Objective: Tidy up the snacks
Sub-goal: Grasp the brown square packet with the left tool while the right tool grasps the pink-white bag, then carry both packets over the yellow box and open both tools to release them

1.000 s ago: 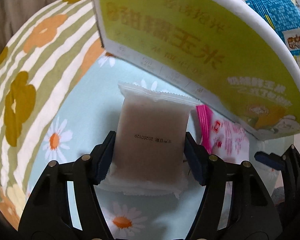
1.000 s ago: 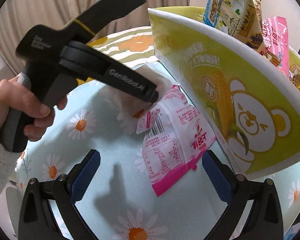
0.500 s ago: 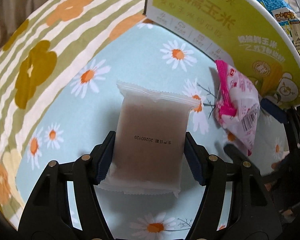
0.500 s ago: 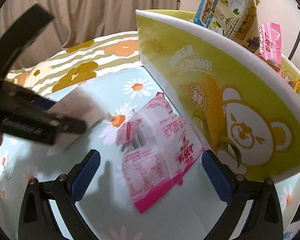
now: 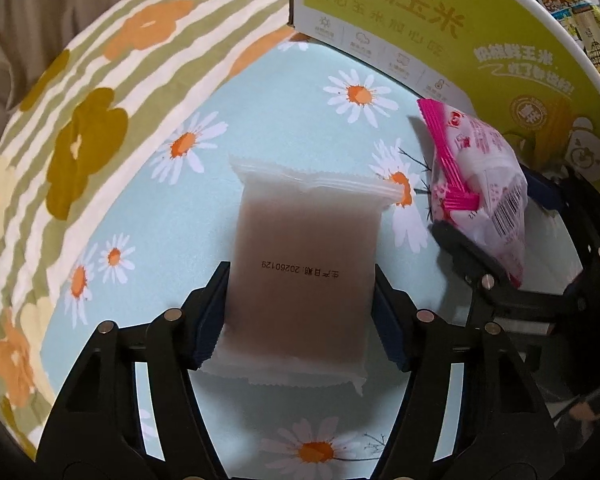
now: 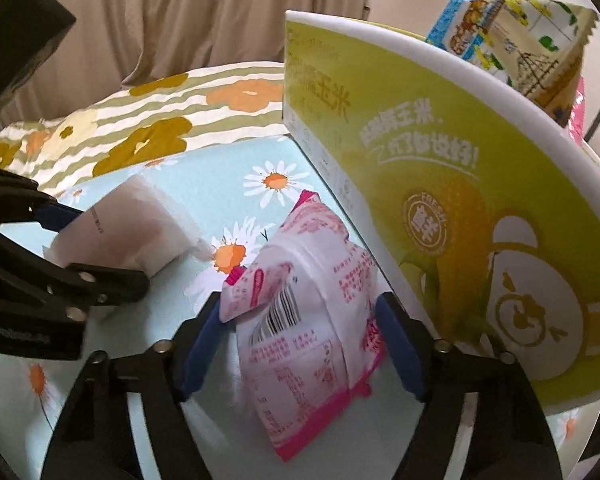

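My left gripper is shut on a translucent packet with brown filling, its pads on both long sides, the jaws still closing a little. The packet hangs just over the daisy tablecloth. To its right lies a pink-and-white snack packet, puffed up between the right gripper's fingers. In the right wrist view my right gripper has its jaws closing, both blue pads pressing the pink packet beside the box wall. The left gripper with the brown packet is at the left.
A tall yellow-green box with a corn and bear print stands at the right, with several snack packs sticking out of its top. A striped flower-print cloth lies beyond the blue tablecloth. Beige curtains hang behind.
The right gripper's jaws have closed from wide open onto the pink packet. The left gripper has carried the brown packet away from the box, out over the tablecloth.
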A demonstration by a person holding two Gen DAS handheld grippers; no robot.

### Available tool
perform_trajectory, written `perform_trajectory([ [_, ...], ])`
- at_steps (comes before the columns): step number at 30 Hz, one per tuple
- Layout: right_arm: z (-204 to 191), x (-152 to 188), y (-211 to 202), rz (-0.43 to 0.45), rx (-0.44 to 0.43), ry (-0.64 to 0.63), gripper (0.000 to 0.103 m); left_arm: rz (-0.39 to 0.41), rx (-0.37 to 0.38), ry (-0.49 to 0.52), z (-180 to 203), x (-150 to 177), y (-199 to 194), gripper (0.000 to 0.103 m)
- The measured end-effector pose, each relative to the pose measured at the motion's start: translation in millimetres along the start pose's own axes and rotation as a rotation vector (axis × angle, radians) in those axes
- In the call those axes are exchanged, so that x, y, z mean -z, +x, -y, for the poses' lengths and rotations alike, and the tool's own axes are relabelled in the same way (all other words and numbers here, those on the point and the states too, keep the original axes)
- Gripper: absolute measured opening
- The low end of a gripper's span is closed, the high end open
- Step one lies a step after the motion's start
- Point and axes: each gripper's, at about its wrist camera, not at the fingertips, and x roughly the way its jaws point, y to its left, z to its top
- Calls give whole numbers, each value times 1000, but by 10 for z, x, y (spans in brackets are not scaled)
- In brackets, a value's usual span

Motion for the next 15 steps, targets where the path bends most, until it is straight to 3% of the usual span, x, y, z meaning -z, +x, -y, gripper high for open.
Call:
perform_trajectory([
  [5, 1, 51, -73, 18, -52, -78, 58, 12, 2, -36, 1, 121, -53, 61],
  [15, -26, 56, -269, 10, -181, -110, 52, 25, 26, -180, -101, 414, -163, 61],
])
